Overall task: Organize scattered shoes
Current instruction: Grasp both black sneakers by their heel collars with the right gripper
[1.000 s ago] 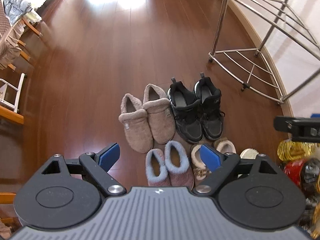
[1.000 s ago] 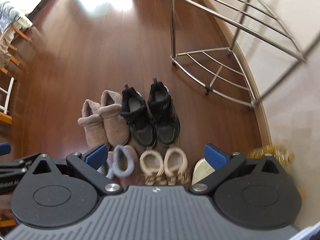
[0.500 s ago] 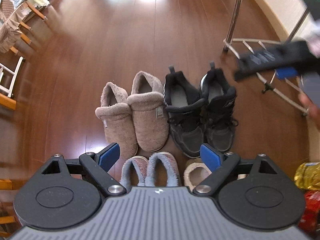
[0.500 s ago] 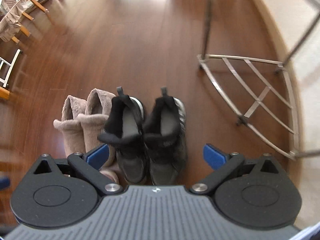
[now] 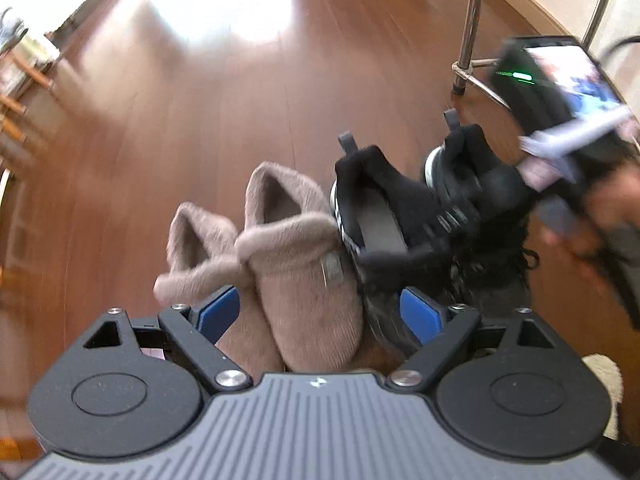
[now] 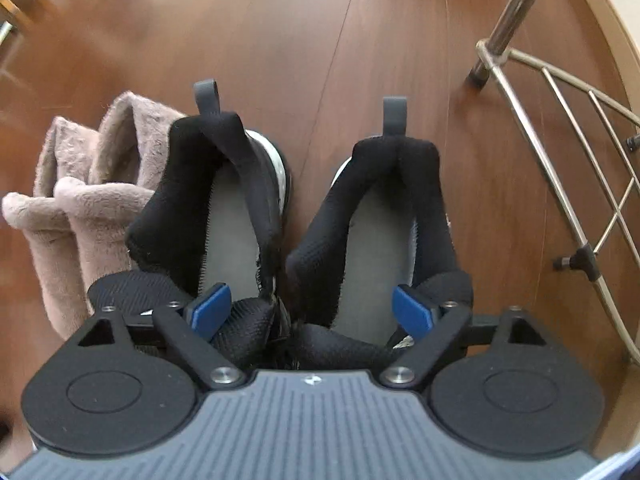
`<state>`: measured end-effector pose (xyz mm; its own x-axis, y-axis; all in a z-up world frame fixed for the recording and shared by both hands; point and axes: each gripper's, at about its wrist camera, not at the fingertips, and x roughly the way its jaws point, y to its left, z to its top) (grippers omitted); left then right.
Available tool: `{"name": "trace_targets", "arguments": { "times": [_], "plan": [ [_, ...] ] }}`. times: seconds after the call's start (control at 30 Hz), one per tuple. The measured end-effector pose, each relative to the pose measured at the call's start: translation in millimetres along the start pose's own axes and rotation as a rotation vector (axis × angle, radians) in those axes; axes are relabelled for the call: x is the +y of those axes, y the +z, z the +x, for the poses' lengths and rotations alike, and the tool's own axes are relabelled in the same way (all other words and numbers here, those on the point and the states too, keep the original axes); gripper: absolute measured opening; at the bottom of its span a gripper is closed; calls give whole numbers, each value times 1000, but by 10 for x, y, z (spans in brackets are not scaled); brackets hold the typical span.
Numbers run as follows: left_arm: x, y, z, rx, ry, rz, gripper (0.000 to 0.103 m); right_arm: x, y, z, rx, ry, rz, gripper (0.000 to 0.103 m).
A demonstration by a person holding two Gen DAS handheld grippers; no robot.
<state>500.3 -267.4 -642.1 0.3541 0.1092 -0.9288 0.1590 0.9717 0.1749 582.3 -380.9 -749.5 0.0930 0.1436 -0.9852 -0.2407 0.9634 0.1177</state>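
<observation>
The pair of black mesh sneakers with grey insoles [image 6: 304, 216] is stood side by side on the brown wooden floor [image 6: 280, 40], with the pair of fuzzy taupe slippers [image 5: 280, 256] touching it on the left. The right gripper [image 6: 312, 308] is poised over the sneakers' inner walls, its jaws closing, one pad in each opening, nothing yet pinched. Both inner collars should be caught together, deep enough. The left gripper [image 5: 320, 312] is held open over the right slipper. The steel wire rack [image 6: 568, 152] at far right appears empty.
</observation>
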Motion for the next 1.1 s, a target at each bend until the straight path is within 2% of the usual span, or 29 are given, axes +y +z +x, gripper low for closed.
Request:
{"name": "trace_targets", "arguments": {
  "times": [0.2,0.27,0.37,0.47,0.57,0.6,0.63,0.67,0.73,0.87,0.97,1.1],
  "plan": [
    [96,185,396,10,11,26,90,40,-41,30,37,-13,-7,87],
    [158,252,496,6,15,32,90,70,54,60,23,-24,30,86],
    [231,274,575,1,12,27,90,66,263,188,31,-42,114,80],
    [285,244,661,5,17,31,90,142,370,412,64,-136,154,78],
    [324,196,726,17,9,42,90,384,267,587,108,-262,11,78],
    [335,168,756,23,8,50,90,462,217,630,110,-284,-28,66],
    [341,149,778,28,7,56,90,489,171,667,117,-242,-16,28],
    [343,134,795,32,7,61,90,473,151,695,123,-192,23,27],
    [347,104,828,40,6,71,90,446,135,728,117,-179,58,25],
    [335,76,835,46,-9,81,90,352,-10,690,40,-130,91,20],
    [307,84,787,39,-28,86,90,197,-134,610,-8,-65,158,16],
    [239,116,636,7,-54,113,90,-20,-318,375,-99,4,256,16]
  ]
}}
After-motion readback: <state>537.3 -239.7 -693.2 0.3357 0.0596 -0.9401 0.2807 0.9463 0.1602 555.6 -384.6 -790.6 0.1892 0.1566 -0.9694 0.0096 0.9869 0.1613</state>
